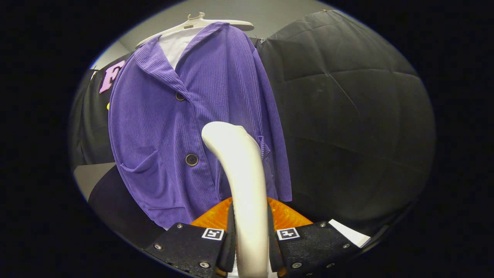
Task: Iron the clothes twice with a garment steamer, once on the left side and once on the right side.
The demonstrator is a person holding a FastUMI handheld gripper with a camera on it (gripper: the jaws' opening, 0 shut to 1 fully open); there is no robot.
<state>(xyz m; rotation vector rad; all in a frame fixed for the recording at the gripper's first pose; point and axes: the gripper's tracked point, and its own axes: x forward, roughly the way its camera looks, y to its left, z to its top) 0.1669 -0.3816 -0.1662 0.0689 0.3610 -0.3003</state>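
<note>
A purple ribbed jacket [170,127] with dark buttons hangs on a pale hanger [200,24] in front of the black cloth wall. My gripper [251,239] is shut on the white handle of the garment steamer [243,173], which rises between the fingers and curves up to a rounded head. The head sits against the jacket's right half, near the lower button [192,159] and a small side pocket. An orange part of the steamer [216,216] shows just behind the fingers. Whether the head touches the cloth I cannot tell.
A black quilted cloth wall [347,116] stands to the right of the jacket. A grey wall [262,13] shows above the hanger. A white slip [351,233] lies by the right finger. A dark rounded shape [115,204] lies below the jacket's left hem.
</note>
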